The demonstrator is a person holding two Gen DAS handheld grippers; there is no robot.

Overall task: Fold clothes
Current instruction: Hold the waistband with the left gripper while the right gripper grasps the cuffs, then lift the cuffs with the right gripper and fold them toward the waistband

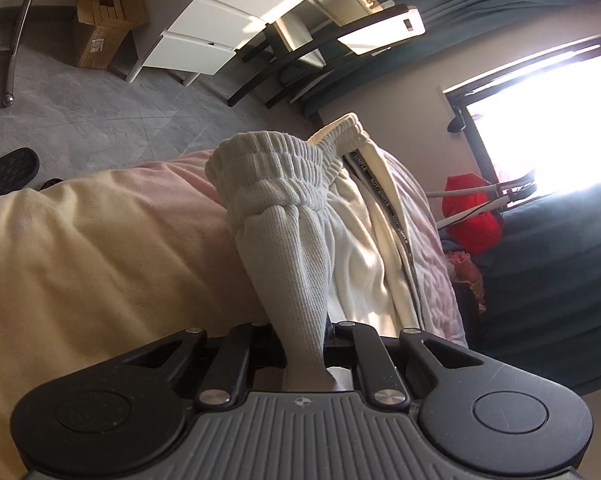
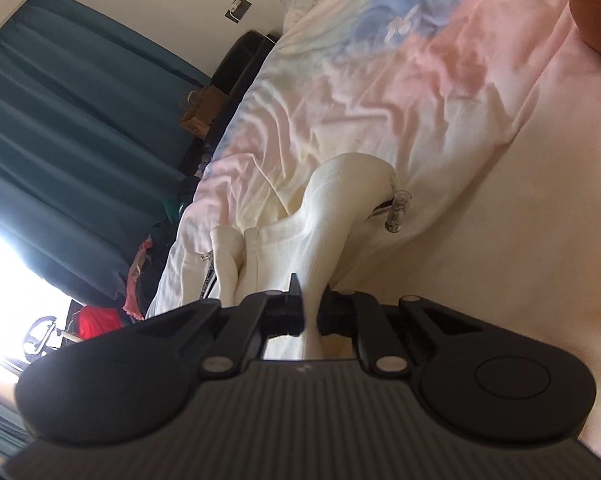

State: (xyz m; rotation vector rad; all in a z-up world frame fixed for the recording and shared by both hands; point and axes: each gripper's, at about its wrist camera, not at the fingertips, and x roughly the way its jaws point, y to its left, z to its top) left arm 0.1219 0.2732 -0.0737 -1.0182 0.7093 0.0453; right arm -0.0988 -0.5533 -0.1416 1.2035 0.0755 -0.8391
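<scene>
Both grippers are clamped on cloth here, no daylight between pad and fabric on either side. The left gripper (image 1: 305, 354) has its jaws closed on a bunched fold of the cream-white ribbed knit trousers (image 1: 364, 248), and the cloth runs straight out ahead of it, up to the gathered elastic cuff (image 1: 268, 172) that rears above the pastel pink-and-yellow bedspread (image 1: 100, 232). Beyond that cuff the second elastic band and the dark printed side stripe (image 1: 396, 216) stretch on toward the bright window (image 1: 548, 120), so from the left gripper the garment's long axis lies directly forward. Over on the other view, the right gripper (image 2: 309, 312) pinches a pale ribbed strip of the same garment, which rises ahead of it in a hump, with a clear plastic cord end (image 2: 398, 210) poking out just beside that hump on the bedspread. The trousers lie on the bed, lifted a little at both pinched spots. My read: each hand holds one end or edge, and the fold turns on carrying one gripped part along that forward axis onto the rest. Which hand is nearer the waistband I cannot tell. The risk is slack bunching between the two holds.
</scene>
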